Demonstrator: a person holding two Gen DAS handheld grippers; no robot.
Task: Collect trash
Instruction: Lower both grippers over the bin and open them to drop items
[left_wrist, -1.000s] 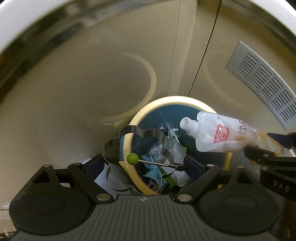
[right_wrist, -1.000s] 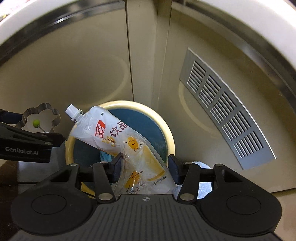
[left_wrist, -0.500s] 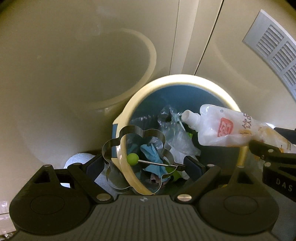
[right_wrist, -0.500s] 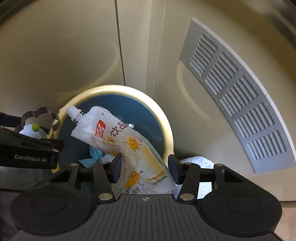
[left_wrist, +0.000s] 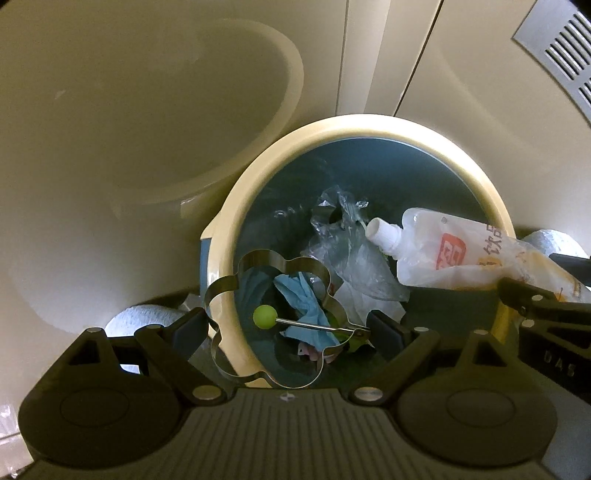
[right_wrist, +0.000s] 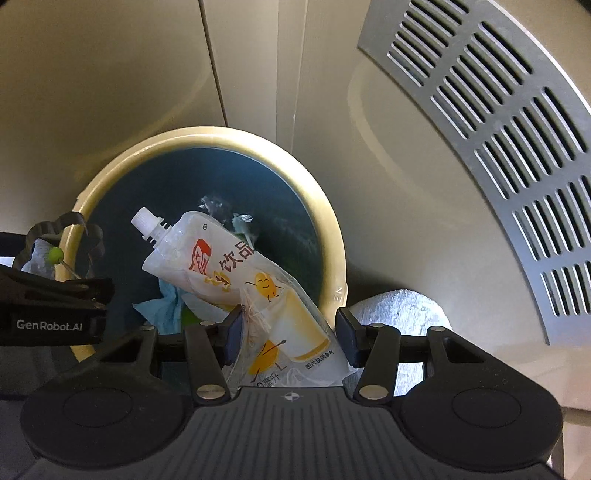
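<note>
While above bin (left_wrist: 236, 206), left claw (left_wrist: 286, 328) grips egg ring (left_wrist: 236, 286); right claw (right_wrist: 286, 328) grips pouch (right_wrist: 229, 273).

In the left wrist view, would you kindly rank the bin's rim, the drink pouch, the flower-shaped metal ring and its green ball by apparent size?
1. bin's rim
2. drink pouch and flower-shaped metal ring: alike; ring is nearer, so unranked
3. green ball
</note>
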